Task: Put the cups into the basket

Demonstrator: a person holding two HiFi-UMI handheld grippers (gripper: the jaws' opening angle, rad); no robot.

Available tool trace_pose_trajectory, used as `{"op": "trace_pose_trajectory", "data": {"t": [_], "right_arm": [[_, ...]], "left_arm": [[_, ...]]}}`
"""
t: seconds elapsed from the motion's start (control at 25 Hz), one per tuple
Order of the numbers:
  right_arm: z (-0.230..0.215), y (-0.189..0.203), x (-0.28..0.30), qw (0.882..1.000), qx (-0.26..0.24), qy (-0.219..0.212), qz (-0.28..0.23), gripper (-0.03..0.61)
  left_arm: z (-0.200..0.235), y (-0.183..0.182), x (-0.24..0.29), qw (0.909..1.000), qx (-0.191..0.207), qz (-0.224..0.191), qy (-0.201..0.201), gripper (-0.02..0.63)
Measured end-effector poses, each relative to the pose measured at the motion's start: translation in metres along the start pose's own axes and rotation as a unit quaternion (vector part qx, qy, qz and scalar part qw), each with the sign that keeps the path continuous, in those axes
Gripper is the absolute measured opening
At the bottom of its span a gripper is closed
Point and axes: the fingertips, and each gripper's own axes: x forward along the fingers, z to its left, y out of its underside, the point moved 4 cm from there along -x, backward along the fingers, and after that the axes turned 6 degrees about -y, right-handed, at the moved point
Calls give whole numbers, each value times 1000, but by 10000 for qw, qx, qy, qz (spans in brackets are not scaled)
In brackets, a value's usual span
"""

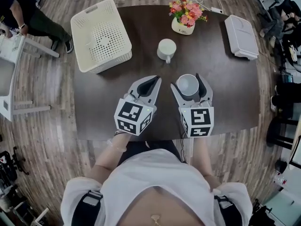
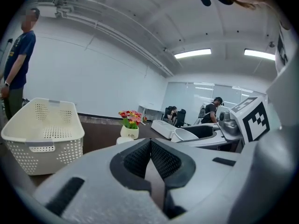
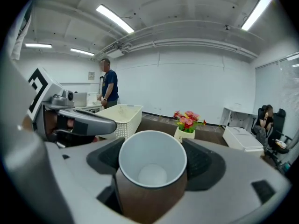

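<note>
Dark brown table [image 1: 235, 93], plank floor [image 1: 47, 140]; your right gripper [image 1: 189, 82] clamps a white cup [image 1: 187, 86], your left gripper [image 1: 151, 82] has jaws together; the flowerpot [image 1: 182, 28] reads "Life".

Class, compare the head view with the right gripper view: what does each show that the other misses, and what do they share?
Only the head view: the second cup standing mid-table, and the wooden floor.
Only the right gripper view: the ceiling lights and the white back wall.
Both: the held cup between the right gripper's jaws, the basket, the flower pot and the left gripper.
</note>
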Motion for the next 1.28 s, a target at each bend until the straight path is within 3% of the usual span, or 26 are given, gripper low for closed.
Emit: {"op": "trace_pose_trajectory", "data": {"t": [0.36, 0.76, 1.04, 1.28], "right_arm": [[64, -41, 49, 9939, -554, -946, -147, 393], [144, -66, 98, 9783, -1030, -1792, -156, 393], [181, -79, 124, 9714, -1223, -2036, -62, 393], [195, -113, 156, 9699, -1440, -1947, -253, 393]], "left_arm": [[65, -10, -49, 9958, -211, -266, -851, 11], [132, 2, -109, 9836, -558, -380, -1674, 11], [169, 2, -136, 9765, -804, -504, -1936, 11], [210, -25, -137, 9738, -777, -803, -1982, 11]]}}
